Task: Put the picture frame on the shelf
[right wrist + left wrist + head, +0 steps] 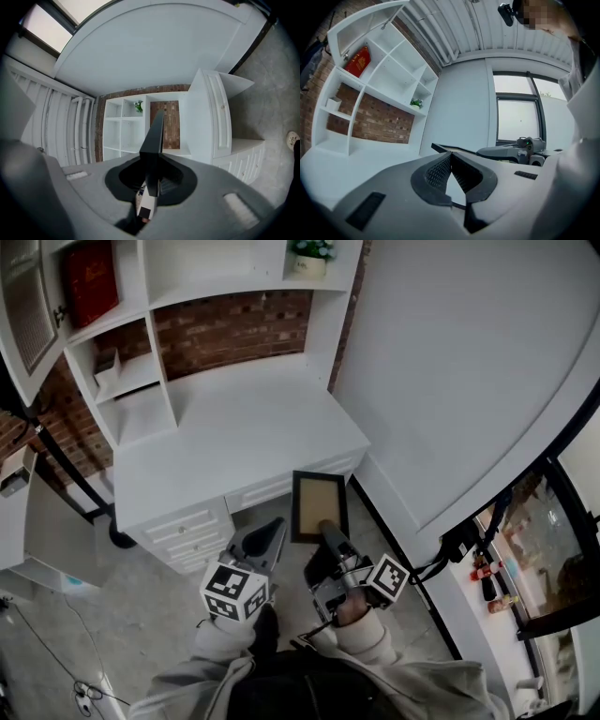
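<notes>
A dark picture frame (319,505) with a tan panel hangs level over the floor, just in front of the white desk (234,437). My right gripper (328,529) is shut on its near edge. Along the right gripper's jaws the picture frame (154,136) shows edge-on between them, pointing toward the white shelf unit (122,126). My left gripper (272,532) floats just left of the frame, shut, nothing in it. In the left gripper view its pads meet at the tips (449,154), with the frame's edge (438,147) beyond.
The shelf unit (141,381) rises from the desk's back against a brick wall. It holds a red box (91,277) at upper left and a small potted plant (311,254) at the top. Desk drawers (187,526) face me. A white wall panel (469,362) stands right.
</notes>
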`<action>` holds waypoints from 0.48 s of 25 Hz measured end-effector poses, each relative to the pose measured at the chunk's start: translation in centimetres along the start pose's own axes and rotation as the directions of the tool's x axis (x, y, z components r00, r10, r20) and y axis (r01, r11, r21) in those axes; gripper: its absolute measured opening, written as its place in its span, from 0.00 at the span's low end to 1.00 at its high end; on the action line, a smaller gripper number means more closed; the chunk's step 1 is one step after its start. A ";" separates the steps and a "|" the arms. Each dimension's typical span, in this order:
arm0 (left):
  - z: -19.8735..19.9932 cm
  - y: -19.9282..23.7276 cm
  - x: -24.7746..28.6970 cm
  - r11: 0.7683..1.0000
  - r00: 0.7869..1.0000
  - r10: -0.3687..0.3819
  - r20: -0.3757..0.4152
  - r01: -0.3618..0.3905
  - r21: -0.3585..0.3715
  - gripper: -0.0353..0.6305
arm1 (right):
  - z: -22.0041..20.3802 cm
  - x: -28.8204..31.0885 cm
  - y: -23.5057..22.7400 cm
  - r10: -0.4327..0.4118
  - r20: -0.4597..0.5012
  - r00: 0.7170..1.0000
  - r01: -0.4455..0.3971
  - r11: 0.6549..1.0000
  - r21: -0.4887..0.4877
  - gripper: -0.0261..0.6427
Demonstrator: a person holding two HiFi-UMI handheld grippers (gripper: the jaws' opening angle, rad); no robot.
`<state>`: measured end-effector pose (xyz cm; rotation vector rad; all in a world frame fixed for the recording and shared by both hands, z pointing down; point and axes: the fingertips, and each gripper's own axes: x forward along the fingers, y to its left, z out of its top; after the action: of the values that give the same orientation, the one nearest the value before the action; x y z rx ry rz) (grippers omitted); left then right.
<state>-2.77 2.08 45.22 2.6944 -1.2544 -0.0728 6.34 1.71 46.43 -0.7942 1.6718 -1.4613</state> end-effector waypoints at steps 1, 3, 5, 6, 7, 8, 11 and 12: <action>0.3 0.6 0.7 1.000 1.000 -0.002 -0.001 0.002 0.001 0.06 | 0.5 0.9 0.0 -0.002 0.002 1.000 0.002 1.000 0.000 0.10; 0.7 2.1 1.9 1.000 1.000 -0.001 -0.004 0.001 -0.001 0.06 | 1.2 2.8 -0.2 -0.009 0.005 1.000 0.009 1.000 0.005 0.10; 1.1 3.5 3.1 1.000 1.000 -0.001 -0.006 0.001 -0.004 0.06 | 2.0 4.4 -0.6 -0.013 0.008 1.000 0.013 1.000 0.011 0.10; 1.2 4.2 3.7 1.000 1.000 -0.002 -0.007 0.002 -0.005 0.06 | 2.3 5.2 -0.7 -0.015 0.010 1.000 0.014 1.000 0.014 0.10; 1.4 4.9 4.4 1.000 1.000 -0.004 -0.009 0.004 -0.007 0.06 | 2.7 6.1 -0.8 -0.016 0.012 1.000 0.016 1.000 0.017 0.10; 1.6 5.5 5.0 1.000 1.000 -0.006 -0.010 0.006 -0.009 0.06 | 3.0 6.9 -0.9 -0.017 0.014 1.000 0.017 1.000 0.019 0.10; 2.3 7.5 7.0 1.000 1.000 -0.018 -0.014 0.018 -0.006 0.06 | 4.1 9.3 -1.1 -0.021 0.022 1.000 0.021 1.000 0.020 0.10; 2.6 8.2 7.6 1.000 1.000 -0.022 -0.013 0.022 -0.004 0.06 | 4.5 10.1 -1.2 -0.026 0.025 0.999 0.025 1.000 0.017 0.10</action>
<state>-4.34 -9.20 44.27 2.7013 -1.2202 -0.0598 4.97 -9.34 45.93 -0.8240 1.6342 -1.4750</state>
